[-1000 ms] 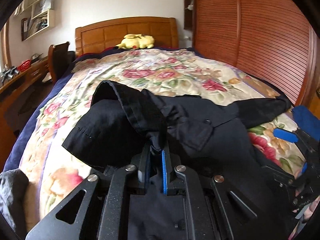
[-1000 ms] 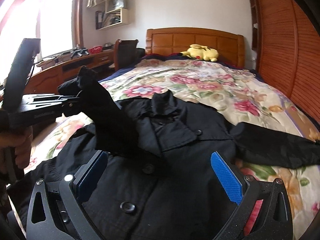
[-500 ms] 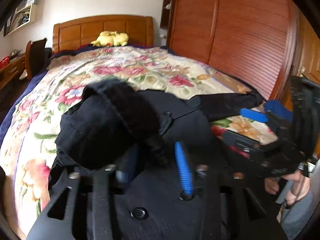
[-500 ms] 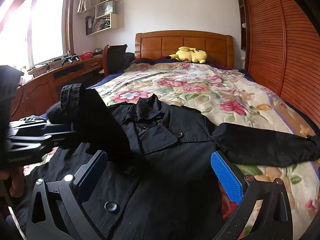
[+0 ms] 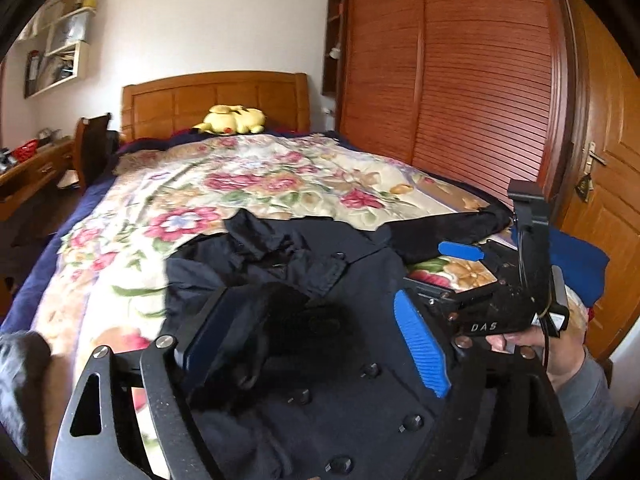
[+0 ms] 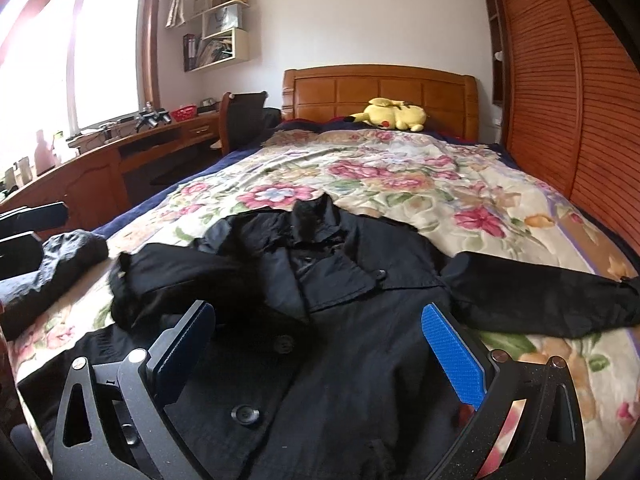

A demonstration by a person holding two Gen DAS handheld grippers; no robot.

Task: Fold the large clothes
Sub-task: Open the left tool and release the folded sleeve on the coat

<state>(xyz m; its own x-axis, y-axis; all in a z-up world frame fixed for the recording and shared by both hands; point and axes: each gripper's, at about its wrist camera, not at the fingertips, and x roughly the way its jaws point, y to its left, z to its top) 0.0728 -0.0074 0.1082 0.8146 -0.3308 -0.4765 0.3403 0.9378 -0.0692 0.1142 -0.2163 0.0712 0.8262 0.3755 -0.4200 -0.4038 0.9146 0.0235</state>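
Both sets of jaws are spread wide now: the left gripper [image 5: 316, 344] just let go of the sleeve [image 6: 168, 276] it was pinching a second ago, so that arm's folded across the chest, and the right gripper [image 6: 320, 356] hovers empty. The black coat [image 6: 332, 320] lies face-up on the floral bedspread [image 6: 400, 176], collar toward the headboard [image 6: 380, 88], long axis down the bed, other sleeve still out sideways

"DAS" on right tool [image 5: 460, 276] (white lettering)
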